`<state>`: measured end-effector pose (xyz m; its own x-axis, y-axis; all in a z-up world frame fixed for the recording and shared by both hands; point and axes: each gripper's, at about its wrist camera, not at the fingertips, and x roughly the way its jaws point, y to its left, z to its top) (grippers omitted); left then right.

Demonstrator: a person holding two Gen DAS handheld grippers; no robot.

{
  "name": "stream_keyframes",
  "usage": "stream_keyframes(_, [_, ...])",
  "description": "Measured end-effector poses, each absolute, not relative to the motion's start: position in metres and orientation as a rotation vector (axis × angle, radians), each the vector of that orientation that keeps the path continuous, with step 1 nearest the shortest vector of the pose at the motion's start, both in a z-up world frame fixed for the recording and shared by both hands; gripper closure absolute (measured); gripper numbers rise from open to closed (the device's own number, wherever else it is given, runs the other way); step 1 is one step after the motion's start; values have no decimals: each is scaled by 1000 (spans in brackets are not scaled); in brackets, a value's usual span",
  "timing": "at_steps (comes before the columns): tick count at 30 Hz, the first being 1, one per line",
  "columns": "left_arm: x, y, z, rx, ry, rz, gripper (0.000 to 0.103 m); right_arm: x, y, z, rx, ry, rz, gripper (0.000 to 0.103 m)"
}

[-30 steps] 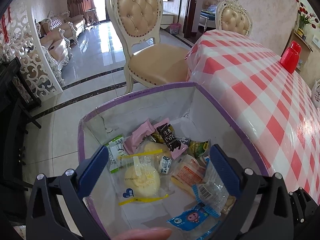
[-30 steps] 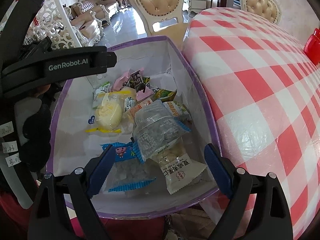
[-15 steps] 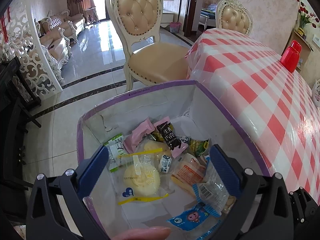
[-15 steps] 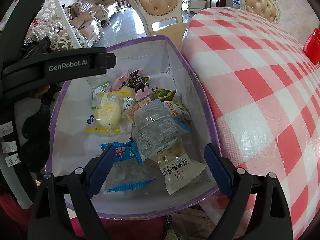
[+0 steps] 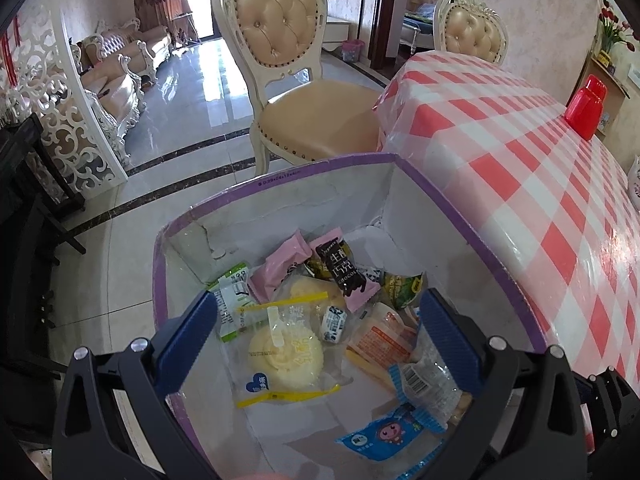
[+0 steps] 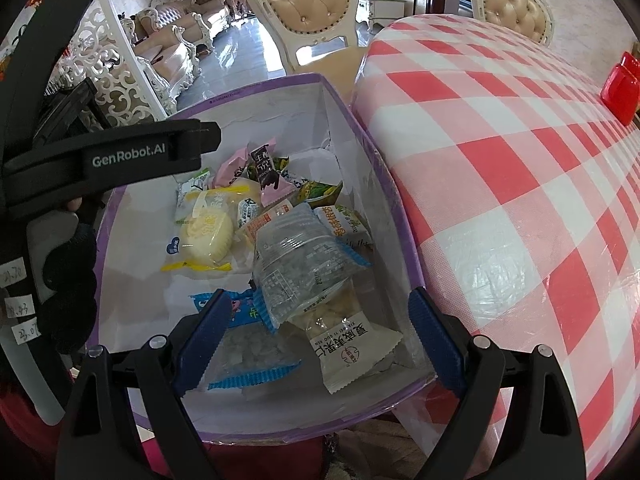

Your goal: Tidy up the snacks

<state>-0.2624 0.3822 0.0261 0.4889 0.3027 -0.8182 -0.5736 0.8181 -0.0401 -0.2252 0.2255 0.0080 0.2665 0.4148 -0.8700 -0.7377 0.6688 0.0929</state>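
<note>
- Nothing much has shifted over the last second: both grippers hang over the box as before, and the snacks lie where they lay.
- Left gripper [image 5: 320, 334] hovers above the purple-rimmed box [image 5: 312, 162], jaws spread wide, nothing between them.
- Right gripper [image 6: 320, 334] hovers over the near end of the same box [image 6: 256, 86], jaws wide apart too, holding nothing.
- Every snack is down on the box floor, and the box stands just beside the edge of the table with the red-and-white checked cloth [image 5: 520, 152].
- Round yellow cake in its clear wrapper [image 5: 286, 354] lies near the middle of the floor; the right view shows it toward the left wall [image 6: 206, 236].
- Dark chocolate packet [image 5: 342, 274] rests on pink wrappers [image 5: 276, 268] toward the far wall, with a green packet [image 5: 402, 288] just beside it on the table side.
- Orange packet [image 5: 380, 334] sits between the cake and the table-side wall.
- Clear bag with blue edges [image 6: 298, 258] lies on top of a white nut packet [image 6: 352, 354] at the near end.
- Blue cartoon packet [image 5: 384, 436] lies by the near wall.
- Red container [image 5: 584, 110] stands well apart, toward the far side of the table.
- Cream padded chair [image 5: 280, 52] stands on the floor beyond the box.
</note>
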Motion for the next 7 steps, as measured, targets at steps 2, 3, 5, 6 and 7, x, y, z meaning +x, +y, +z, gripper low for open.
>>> stream_keyframes(2, [-261, 383, 26, -331, 919, 540, 2, -225, 226, 8, -369, 1035, 800, 16])
stream_keyframes(3, [-262, 383, 27, -333, 918, 538, 2, -225, 226, 8, -369, 1034, 800, 16])
stream_keyframes(5, [-260, 384, 27, -337, 918, 539, 2, -225, 226, 8, -368, 1035, 800, 16])
stream_keyframes(6, [-261, 385, 27, -340, 918, 539, 2, -225, 226, 8, -368, 1035, 800, 16])
stream_keyframes(7, [-261, 385, 27, -341, 918, 540, 2, -225, 226, 8, -368, 1035, 800, 16])
